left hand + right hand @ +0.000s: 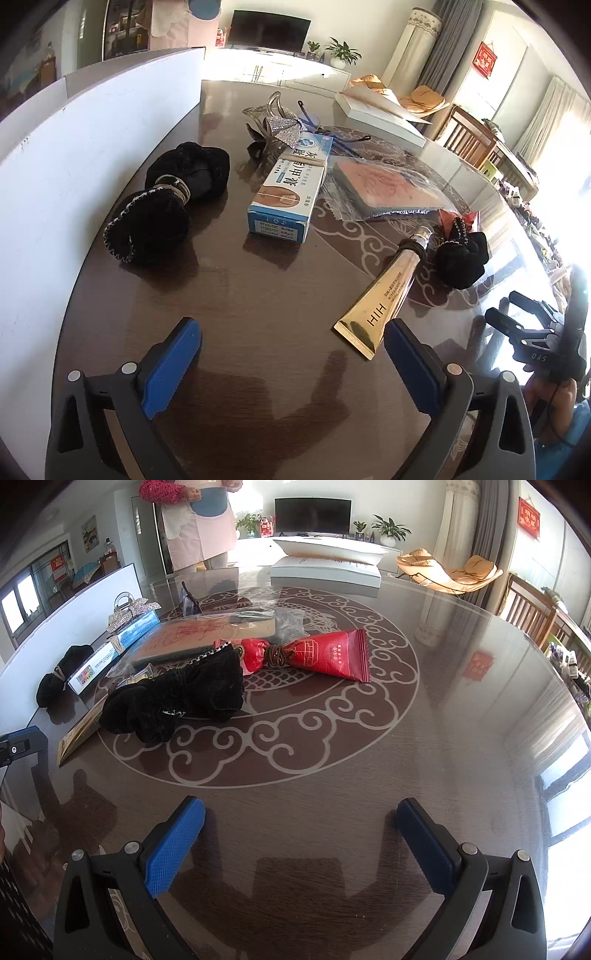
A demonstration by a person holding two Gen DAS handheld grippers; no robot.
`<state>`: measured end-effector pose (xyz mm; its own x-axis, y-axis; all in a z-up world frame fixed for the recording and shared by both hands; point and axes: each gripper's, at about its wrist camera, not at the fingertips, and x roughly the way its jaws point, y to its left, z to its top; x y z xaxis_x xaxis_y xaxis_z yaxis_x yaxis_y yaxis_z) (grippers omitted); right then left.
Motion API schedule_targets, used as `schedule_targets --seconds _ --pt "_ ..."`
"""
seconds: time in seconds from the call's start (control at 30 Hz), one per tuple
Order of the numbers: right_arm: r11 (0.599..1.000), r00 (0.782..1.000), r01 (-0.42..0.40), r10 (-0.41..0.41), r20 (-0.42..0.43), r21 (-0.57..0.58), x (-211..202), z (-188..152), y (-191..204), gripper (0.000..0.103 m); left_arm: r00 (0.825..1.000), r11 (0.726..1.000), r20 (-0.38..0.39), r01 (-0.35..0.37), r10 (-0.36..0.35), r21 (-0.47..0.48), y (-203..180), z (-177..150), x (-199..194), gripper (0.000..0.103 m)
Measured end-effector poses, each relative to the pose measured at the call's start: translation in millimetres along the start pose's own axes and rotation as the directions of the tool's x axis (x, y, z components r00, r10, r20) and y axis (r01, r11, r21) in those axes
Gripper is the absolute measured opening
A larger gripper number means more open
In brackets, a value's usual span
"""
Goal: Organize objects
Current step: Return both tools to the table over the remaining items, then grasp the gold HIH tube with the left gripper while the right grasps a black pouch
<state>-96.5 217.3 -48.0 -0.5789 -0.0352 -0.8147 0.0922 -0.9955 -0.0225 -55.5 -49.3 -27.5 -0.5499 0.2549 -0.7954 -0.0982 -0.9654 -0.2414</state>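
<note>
My left gripper (291,332) is open over the dark round table (258,295), nothing between its blue pads. A gold tube (384,295) with a hair tie round its neck lies just beyond the right finger. Further off lie a black scrunchie bundle (166,210), a blue and white box (288,192), a rhinestone hair clip (277,129) and a pink pad in clear wrap (388,184). My right gripper (301,812) is open over bare table. Ahead of it lie a black scrunchie (177,698) and a red packet (314,653) tied with a hair tie.
A white board (74,147) stands along the table's left side. A white flat box (325,572) sits at the far edge. A person in a pink apron (195,520) stands beyond the table. Wooden chairs (528,605) stand to the right.
</note>
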Motion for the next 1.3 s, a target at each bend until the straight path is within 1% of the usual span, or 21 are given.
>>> schedule_targets --seconds 0.2,0.3,0.47,0.57,0.63,0.73,0.8,0.83,0.87,0.9,0.93,0.97,1.0,1.03,1.07,1.2,1.3 --pt "1.000 1.000 0.000 0.000 0.000 0.001 0.2 0.0 0.1 0.103 0.998 0.999 0.052 0.032 -0.031 -0.009 2.0 1.0 -13.3 0.101" --pt "1.000 1.000 0.001 -0.001 0.000 0.001 0.3 0.0 0.1 0.103 0.996 0.998 0.074 0.058 -0.058 0.001 -0.1 1.4 -18.7 0.101" --pt "1.000 1.000 0.001 -0.001 0.000 0.001 0.3 0.0 0.2 0.103 0.991 0.994 0.100 0.079 -0.086 0.072 -15.6 0.5 -24.9 0.101" --pt "1.000 1.000 0.001 -0.001 0.000 0.002 0.3 0.0 0.2 0.103 0.991 0.988 0.086 0.091 -0.102 0.125 -29.7 0.9 -19.3 0.101" --pt "1.000 1.000 0.001 -0.001 0.000 0.002 0.7 -0.1 0.5 0.103 0.994 0.982 0.063 0.072 -0.084 0.175 -41.0 1.8 -9.0 0.101" --pt "1.000 1.000 0.002 -0.002 0.000 0.002 0.8 -0.1 0.5 0.103 0.999 0.962 0.032 -0.010 0.002 0.272 -60.4 4.9 14.6 0.100" --pt "1.000 1.000 0.002 -0.002 0.000 0.003 0.4 0.0 0.2 0.103 0.999 0.951 0.026 -0.035 0.028 0.309 -70.7 9.3 26.6 0.098" --pt "1.000 1.000 0.002 -0.002 0.000 0.003 1.3 -0.1 0.7 0.103 0.999 0.948 0.020 -0.034 0.029 0.317 -75.1 11.7 31.8 0.094" --pt "1.000 1.000 0.002 -0.002 0.000 0.003 0.4 0.0 0.2 0.103 1.000 0.945 0.007 -0.031 0.030 0.325 -79.3 13.8 37.6 0.085" --pt "1.000 1.000 0.002 -0.002 0.000 0.003 0.5 0.1 0.2 0.103 0.999 0.939 0.009 -0.052 0.052 0.340 -84.2 15.1 42.2 0.084" --pt "1.000 1.000 0.002 -0.002 0.000 0.003 0.4 0.1 0.2 0.103 0.999 0.935 0.017 -0.051 0.049 0.352 -88.5 16.0 43.2 0.073" --pt "1.000 1.000 0.002 -0.002 0.000 0.003 1.3 0.0 0.7 0.103 0.999 0.936 0.032 -0.053 0.044 0.349 -91.4 17.0 42.5 0.053" --pt "1.000 1.000 0.002 -0.002 0.000 0.003 0.6 0.1 0.1 0.103 0.998 0.939 0.040 -0.062 0.051 0.338 -93.1 17.5 41.9 0.046" --pt "1.000 1.000 0.002 -0.002 0.000 0.003 1.4 0.0 0.6 0.103 0.996 0.945 0.050 -0.082 0.070 0.317 -93.4 16.8 40.1 0.032" --pt "1.000 1.000 0.002 -0.002 0.000 0.003 1.4 0.0 0.6 0.103 0.995 0.951 0.055 -0.099 0.087 0.294 -92.4 14.6 37.9 0.029" --pt "1.000 1.000 0.002 -0.002 0.000 0.003 1.1 0.2 0.2 0.103 0.983 0.962 0.060 -0.181 0.172 0.205 -80.8 -6.9 18.6 0.028" --pt "1.000 1.000 0.002 -0.002 0.000 0.003 1.5 0.3 0.3 0.103 0.980 0.973 0.044 -0.199 0.195 0.120 -61.6 -17.3 4.9 0.028"
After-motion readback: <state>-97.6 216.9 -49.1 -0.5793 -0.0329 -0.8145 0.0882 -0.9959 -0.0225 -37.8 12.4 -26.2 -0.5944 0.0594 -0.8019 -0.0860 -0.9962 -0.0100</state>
